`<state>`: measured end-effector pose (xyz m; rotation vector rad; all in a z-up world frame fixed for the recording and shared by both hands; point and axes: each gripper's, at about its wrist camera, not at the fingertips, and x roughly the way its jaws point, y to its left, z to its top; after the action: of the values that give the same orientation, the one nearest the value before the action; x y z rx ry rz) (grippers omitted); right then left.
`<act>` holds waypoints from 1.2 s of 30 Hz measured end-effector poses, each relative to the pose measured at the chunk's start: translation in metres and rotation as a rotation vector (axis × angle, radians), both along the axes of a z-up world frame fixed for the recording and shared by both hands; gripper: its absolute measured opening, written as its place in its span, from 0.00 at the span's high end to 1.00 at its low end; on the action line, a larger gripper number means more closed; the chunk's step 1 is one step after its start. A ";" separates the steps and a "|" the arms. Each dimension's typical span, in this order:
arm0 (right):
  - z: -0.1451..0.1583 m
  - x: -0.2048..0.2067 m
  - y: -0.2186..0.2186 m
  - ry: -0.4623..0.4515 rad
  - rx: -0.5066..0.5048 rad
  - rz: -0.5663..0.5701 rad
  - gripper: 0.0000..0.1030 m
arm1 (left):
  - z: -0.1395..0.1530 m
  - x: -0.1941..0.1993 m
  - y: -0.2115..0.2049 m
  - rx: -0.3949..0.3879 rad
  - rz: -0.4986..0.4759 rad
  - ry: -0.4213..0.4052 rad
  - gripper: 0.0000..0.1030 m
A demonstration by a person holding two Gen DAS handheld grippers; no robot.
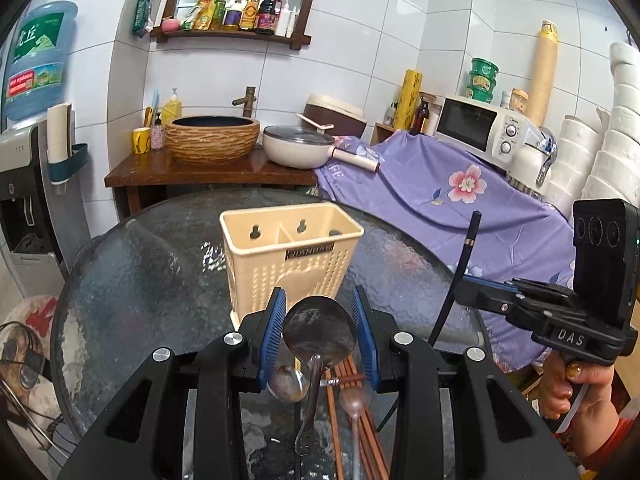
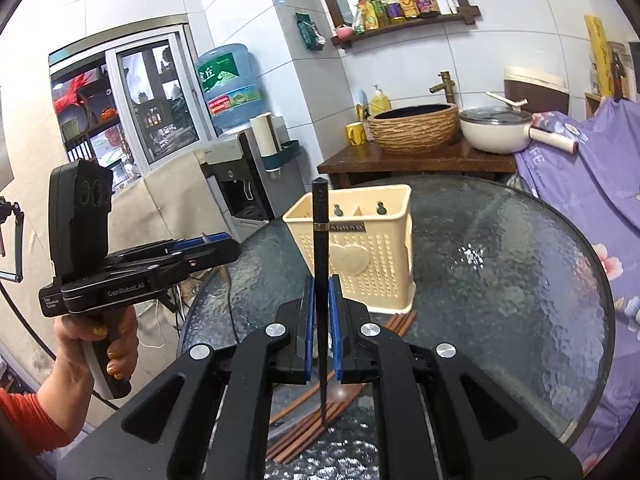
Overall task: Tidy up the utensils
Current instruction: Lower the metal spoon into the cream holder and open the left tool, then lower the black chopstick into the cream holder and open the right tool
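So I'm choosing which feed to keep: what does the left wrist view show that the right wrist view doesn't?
Left wrist only: the spoon between the left gripper jaws, more spoons on the table beneath, and the microwave.
Right wrist only: the window, and the black chopstick seen close, clamped upright in the right gripper.
Both: the holder on the glass table, brown chopsticks, sink, pan, water jug, purple cloth.

The left claw grips a metal ladle before the cream utensil holder.
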<state>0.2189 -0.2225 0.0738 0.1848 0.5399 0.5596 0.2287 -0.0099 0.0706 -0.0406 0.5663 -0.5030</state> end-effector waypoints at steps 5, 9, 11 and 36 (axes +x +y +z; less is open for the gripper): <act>0.021 0.006 0.009 -0.025 -0.006 0.026 0.92 | 0.020 0.014 0.001 -0.037 0.004 -0.001 0.68; 0.050 0.019 0.007 -0.045 0.024 0.035 0.92 | 0.042 0.027 0.003 -0.040 0.026 -0.031 0.68; 0.067 0.027 0.005 -0.062 0.028 0.027 0.92 | 0.060 0.036 0.006 -0.060 0.040 -0.047 0.68; 0.069 0.137 0.029 -0.137 -0.088 -0.208 0.92 | 0.040 0.127 -0.002 -0.138 0.257 -0.095 0.68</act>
<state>0.3558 -0.1931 0.1427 0.1160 0.4052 0.3426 0.3556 -0.0117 0.1103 -0.2175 0.4250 -0.2907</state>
